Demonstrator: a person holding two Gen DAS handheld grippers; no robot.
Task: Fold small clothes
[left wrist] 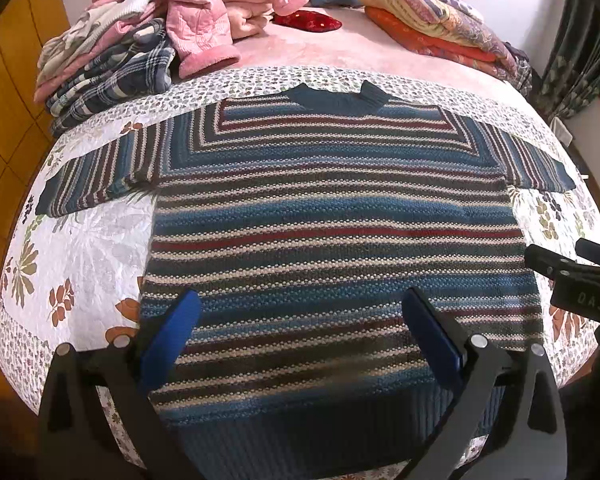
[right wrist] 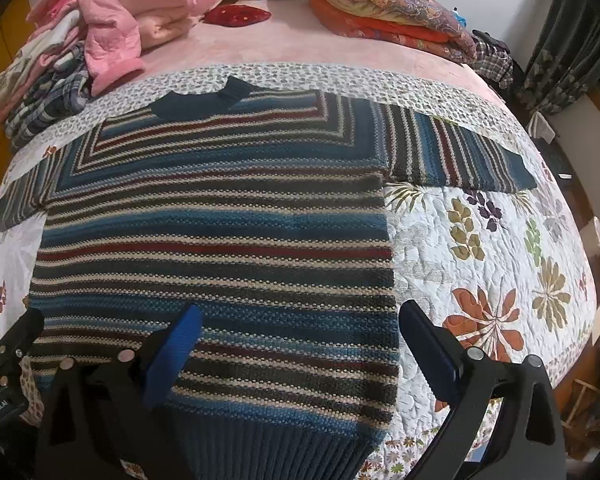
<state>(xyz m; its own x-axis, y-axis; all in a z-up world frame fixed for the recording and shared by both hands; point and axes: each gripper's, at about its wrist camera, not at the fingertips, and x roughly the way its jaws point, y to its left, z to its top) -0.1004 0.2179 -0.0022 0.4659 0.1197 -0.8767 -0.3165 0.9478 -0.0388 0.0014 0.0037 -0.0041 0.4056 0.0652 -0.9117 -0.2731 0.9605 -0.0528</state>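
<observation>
A striped knit sweater [left wrist: 332, 216] in blue, dark red and cream lies flat on the floral quilt [left wrist: 80, 256], collar away from me and both short sleeves spread out. My left gripper [left wrist: 300, 320] hovers open over the sweater's lower hem area, nothing between its blue fingers. In the right wrist view the same sweater [right wrist: 220, 232] fills the left and centre. My right gripper [right wrist: 300, 332] is open above the sweater's lower right corner, its right finger over the quilt [right wrist: 480, 248]. The right gripper's black body [left wrist: 572, 276] shows at the left wrist view's right edge.
A pile of pink and plaid clothes [left wrist: 148, 32] sits at the bed's far left. Folded orange and patterned quilts [left wrist: 440, 24] lie at the far right, a red cushion [left wrist: 308, 20] between them. Dark curtains [left wrist: 576, 64] hang beyond the bed's right side.
</observation>
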